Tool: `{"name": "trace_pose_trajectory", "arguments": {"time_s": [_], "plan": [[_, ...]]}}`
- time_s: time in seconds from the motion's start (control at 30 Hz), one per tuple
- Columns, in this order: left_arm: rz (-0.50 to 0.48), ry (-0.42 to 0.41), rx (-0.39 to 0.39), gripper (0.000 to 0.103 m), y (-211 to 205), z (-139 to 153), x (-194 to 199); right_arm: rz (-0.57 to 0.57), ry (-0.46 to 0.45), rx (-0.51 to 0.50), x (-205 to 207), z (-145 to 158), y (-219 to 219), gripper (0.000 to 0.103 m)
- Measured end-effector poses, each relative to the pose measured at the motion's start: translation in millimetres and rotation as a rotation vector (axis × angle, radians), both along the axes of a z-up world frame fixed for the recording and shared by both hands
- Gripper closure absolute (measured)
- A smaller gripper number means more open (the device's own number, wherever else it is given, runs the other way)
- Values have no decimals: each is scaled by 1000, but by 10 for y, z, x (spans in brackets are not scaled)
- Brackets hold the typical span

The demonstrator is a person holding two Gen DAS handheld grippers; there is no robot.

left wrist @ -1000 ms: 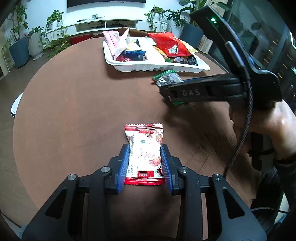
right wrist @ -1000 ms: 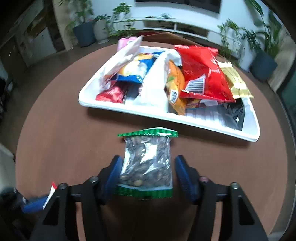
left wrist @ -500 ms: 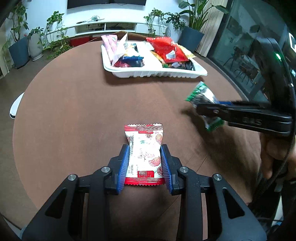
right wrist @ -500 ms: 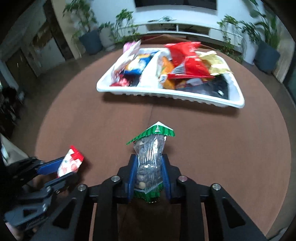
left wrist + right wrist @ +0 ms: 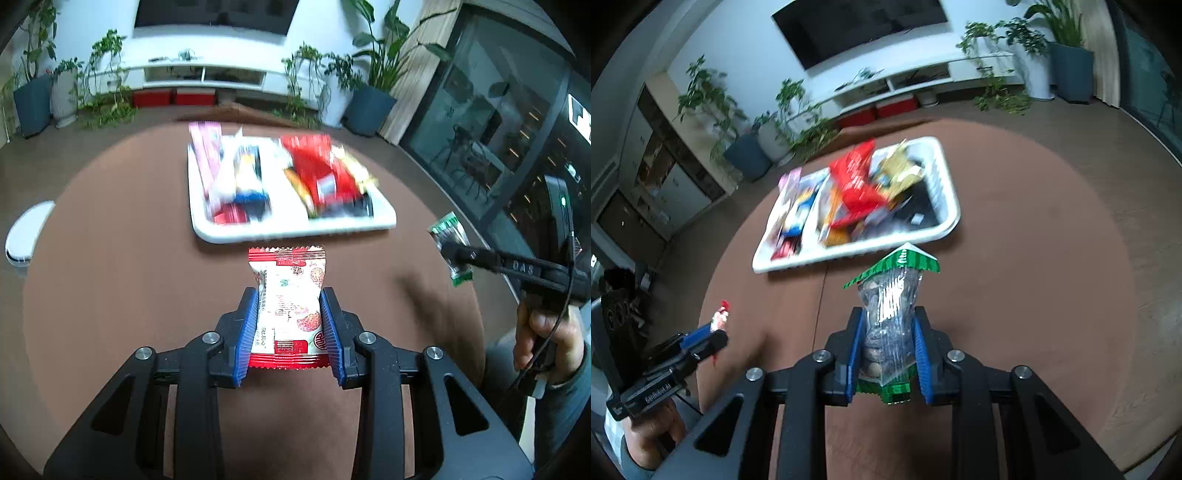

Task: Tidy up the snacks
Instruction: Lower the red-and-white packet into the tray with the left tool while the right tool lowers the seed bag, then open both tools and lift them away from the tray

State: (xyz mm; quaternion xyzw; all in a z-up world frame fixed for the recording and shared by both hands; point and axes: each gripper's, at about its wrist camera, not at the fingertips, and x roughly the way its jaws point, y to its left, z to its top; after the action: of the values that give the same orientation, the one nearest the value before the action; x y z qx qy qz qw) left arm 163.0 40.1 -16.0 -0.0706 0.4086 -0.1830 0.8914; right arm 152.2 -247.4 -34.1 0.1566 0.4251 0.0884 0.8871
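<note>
- Snacks: most of them lie in the white tray (image 5: 291, 230) on the round brown surface (image 5: 110, 266). Among them are a pink packet (image 5: 207, 155) at the tray's left end, a blue-and-white packet (image 5: 249, 181) beside it, and a red bag (image 5: 319, 166) toward the right end. Motion blur hides finer detail.
- Left tongs (image 5: 289, 325): closed on a red-and-white snack packet (image 5: 288, 302), with the blue pads pressing both long edges. The packet is held on the near side of the tray, its top edge close to the tray's near rim and lifted off the surface.
- Right tongs (image 5: 887, 354): clamped on a clear nut packet (image 5: 890, 317) with green sealed ends. The pads squeeze its middle so the film bulges. It too sits on the near side of the tray, beyond the tray's right end as the left wrist camera shows it.
- Progress, as judged: the tray is largely filled, and no loose snack is visible on the surface outside it. The two held packets appear to be the last items.
- Remaining, as judged: carry each packet over the near rim and release it in the tray. The free space looks tight; the dark right-end area (image 5: 923, 206) appears the least crowded.
- Risk: a packet dropped onto the heap may slide off over the rim.
</note>
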Motion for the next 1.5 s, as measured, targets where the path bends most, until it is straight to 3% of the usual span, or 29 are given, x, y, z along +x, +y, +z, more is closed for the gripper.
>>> {"name": "trace_pose_trajectory", "arguments": {"time_s": [0.27,0.4,0.77,1.23,1.3,1.5], "plan": [[14,-87,-8,71,-120,559,817,8,-94,15,488,519,-104,75],[26,-85,-8,71,-178,611,1180,38,-93,36,931,591,3,75],[44,-3,16,71,-311,55,1834,86,22,-124,1795,121,297,75],[34,42,48,69,-478,-382,2134,137,12,-217,1934,-69,396,66],[35,43,47,65,-479,-409,2150,131,11,-215,1909,-73,405,65],[57,25,47,50,-434,-403,2133,113,9,-207,1880,-76,344,51]]}}
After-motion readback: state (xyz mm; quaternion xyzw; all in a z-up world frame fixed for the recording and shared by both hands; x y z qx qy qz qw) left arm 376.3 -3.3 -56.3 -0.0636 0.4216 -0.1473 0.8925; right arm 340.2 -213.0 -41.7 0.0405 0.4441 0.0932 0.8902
